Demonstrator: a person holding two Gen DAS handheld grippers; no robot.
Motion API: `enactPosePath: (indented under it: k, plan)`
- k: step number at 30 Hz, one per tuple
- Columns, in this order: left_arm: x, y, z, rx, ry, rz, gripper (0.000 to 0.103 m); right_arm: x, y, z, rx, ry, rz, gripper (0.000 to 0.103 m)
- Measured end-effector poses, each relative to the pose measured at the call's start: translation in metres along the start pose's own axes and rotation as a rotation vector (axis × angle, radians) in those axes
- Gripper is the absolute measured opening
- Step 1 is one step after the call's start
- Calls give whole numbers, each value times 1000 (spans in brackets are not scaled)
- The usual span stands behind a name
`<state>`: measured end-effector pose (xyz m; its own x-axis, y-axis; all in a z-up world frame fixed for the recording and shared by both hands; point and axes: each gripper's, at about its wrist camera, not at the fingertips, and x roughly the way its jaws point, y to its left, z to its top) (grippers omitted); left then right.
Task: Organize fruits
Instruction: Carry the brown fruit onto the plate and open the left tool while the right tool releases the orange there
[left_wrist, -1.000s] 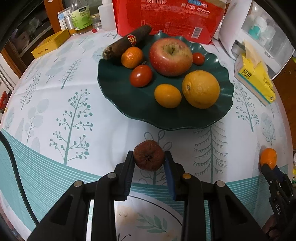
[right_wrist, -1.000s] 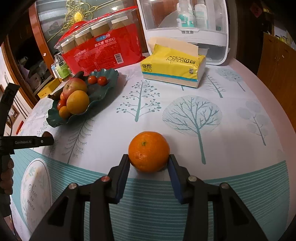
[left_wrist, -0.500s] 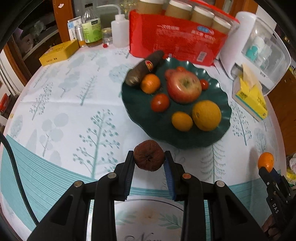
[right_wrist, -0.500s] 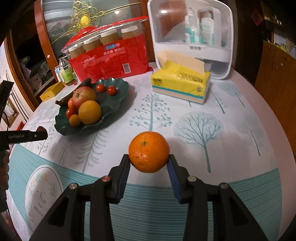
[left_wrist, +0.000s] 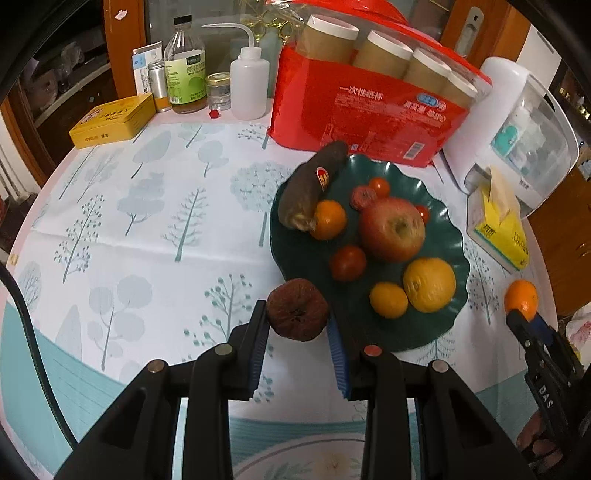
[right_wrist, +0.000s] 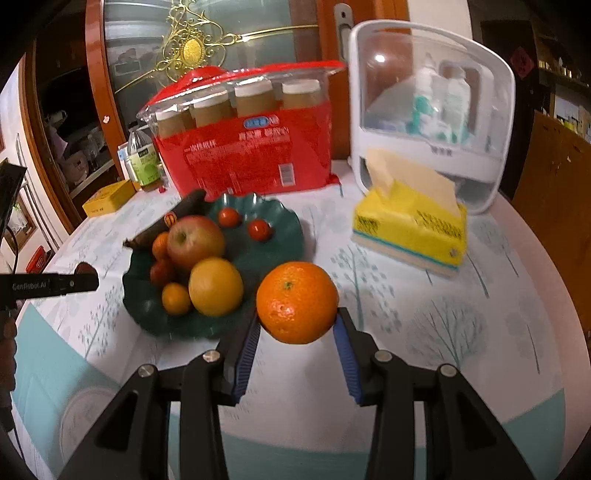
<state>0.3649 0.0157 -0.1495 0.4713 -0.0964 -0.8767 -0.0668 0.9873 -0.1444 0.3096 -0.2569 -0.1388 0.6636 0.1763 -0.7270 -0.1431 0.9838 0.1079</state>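
Observation:
My left gripper (left_wrist: 297, 325) is shut on a wrinkled brown fruit (left_wrist: 297, 309), lifted above the table at the near left rim of the dark green plate (left_wrist: 443, 325). On that plate lie an apple (left_wrist: 392, 233), a large yellow-orange citrus (left_wrist: 429, 284), small oranges, tomatoes and a blackened banana (left_wrist: 312, 184). My right gripper (right_wrist: 297, 325) is shut on a bright orange (right_wrist: 297, 301), held in the air just right of the plate (right_wrist: 288, 236). The orange (left_wrist: 521, 298) and the right gripper's fingers also show at the right edge of the left wrist view.
A red pack of paper cups (left_wrist: 373, 110) stands behind the plate. To the right are a yellow tissue pack (right_wrist: 408, 229) and a white storage case (right_wrist: 432, 114). Bottles (left_wrist: 184, 74) and a yellow tin (left_wrist: 112, 120) sit at the back left. A person's hand (right_wrist: 7, 332) shows at the left edge.
Both grippers have risen and drawn back from the table with their fruits still held; the plate now looks smaller and farther. The right gripper has swung left, closer to the plate.

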Motion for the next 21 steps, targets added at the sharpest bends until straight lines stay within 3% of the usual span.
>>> enactPosePath:
  k: [7,18,20,21]
  plan:
    - [13,7,14,12,-4,-52,30,24,21,26,6,-30,-3,41]
    - [47,-9,12,50,64,-155,30,61,43,26,51,8,43,43]
    - [52,-13,12,51,84,-156,32,63,43,27,56,4,51,43]
    - [53,-14,12,51,87,-159,37,63,43,27,61,4,56,43]
